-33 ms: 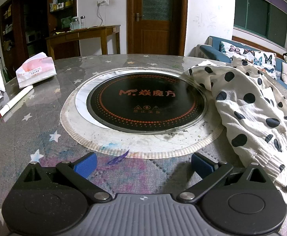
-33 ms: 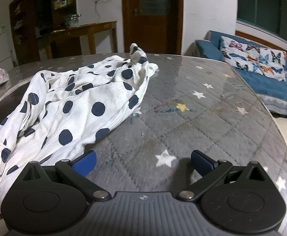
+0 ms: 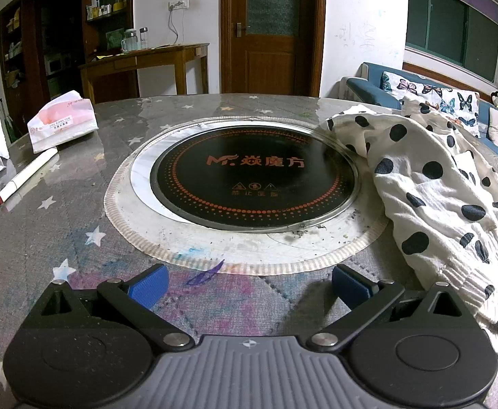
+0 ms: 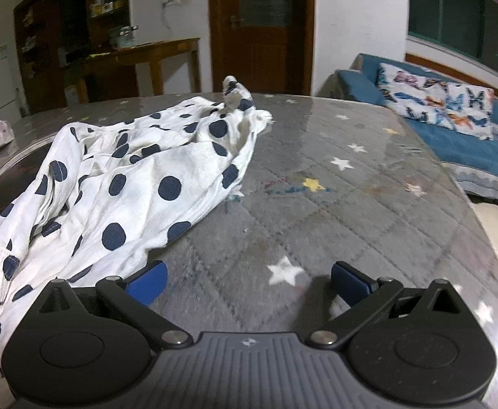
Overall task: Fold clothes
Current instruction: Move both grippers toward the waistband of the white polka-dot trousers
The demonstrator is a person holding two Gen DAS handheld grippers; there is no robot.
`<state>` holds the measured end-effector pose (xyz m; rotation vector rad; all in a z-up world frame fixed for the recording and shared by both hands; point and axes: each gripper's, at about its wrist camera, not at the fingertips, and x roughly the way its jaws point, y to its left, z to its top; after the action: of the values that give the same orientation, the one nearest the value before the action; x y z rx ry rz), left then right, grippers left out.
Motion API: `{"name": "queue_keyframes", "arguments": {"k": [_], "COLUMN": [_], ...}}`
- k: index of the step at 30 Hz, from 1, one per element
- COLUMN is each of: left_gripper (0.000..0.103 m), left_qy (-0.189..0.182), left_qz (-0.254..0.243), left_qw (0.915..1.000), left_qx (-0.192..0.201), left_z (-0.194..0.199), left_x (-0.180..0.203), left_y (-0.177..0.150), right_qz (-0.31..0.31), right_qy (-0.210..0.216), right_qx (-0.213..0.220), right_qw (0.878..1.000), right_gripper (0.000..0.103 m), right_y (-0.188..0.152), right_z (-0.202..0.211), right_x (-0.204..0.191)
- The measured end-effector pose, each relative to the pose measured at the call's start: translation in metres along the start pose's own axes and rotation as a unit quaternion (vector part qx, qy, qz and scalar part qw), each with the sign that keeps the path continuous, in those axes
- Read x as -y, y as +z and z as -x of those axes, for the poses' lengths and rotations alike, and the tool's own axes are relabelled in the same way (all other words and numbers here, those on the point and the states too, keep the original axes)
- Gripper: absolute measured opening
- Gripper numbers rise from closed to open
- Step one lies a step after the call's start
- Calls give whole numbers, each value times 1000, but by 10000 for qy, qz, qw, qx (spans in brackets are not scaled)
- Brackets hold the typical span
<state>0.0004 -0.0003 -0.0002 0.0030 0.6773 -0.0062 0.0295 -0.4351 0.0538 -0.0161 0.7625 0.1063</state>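
Round grey quilted tabletop [image 3: 37, 238] with white stars under a glossy clear cover, in a dim living room: brown wooden door behind, blue sofa with butterfly cushions off to the right. Set into the middle, a black round induction cooktop [image 3: 254, 177] with orange lettering, ringed by a pale scalloped mat. At the far left edge, a pink-and-white soft tissue pack [image 3: 63, 121] and a white marker pen with a red cap [image 3: 27, 175], both well apart from the work.

White cotton garment with dark blue polka dots [image 4: 140, 184] lying crumpled and unfolded, heaped right of the cooktop with one edge lapping onto its rim; ribbed cuff or hem nearest the cameras. Probably dropped there loosely as the starting pile, nothing smoothed or squared yet, so folding judged not begun.

Left tool [image 3: 249, 284] with blue pads spread as wide as can be, nothing between them, hanging over bare tabletop just in front of the mat, garment off to its right and not touched. Right tool [image 4: 249, 281] likewise fully released and empty, poised above bare quilt, left pad [image 4: 146, 284] just beside the garment's near edge; contact there too close to call. Likely both positioned either side of the heap for a first grab at the hem.
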Motion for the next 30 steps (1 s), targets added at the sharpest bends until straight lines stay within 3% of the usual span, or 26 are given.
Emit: {"name": "queue_keyframes", "arguments": {"k": [4,8,18,30], "left_gripper": [103,103,103,103], "left_qy": [-12,0,18,-186], "left_qz": [15,8,-7,-4], "left_qw": [10000,10000,9999,9997], "left_qx": [13,4,-114,-179], "left_z": [-1,-1,6,33], "left_x": [0,0,4,20], "left_y": [0,0,-1,-9], "right_qz": [54,82,412,221], "right_qy": [-17,16,-99,68], "right_qx": [128,728,816,822], "right_qw": [9999,9973,9958,9963], "right_gripper": [103,103,103,103], "right_y": [7,-7,-34,-55], "right_z": [8,51,96,114], "right_x": [-10,-19,-81,-105]}}
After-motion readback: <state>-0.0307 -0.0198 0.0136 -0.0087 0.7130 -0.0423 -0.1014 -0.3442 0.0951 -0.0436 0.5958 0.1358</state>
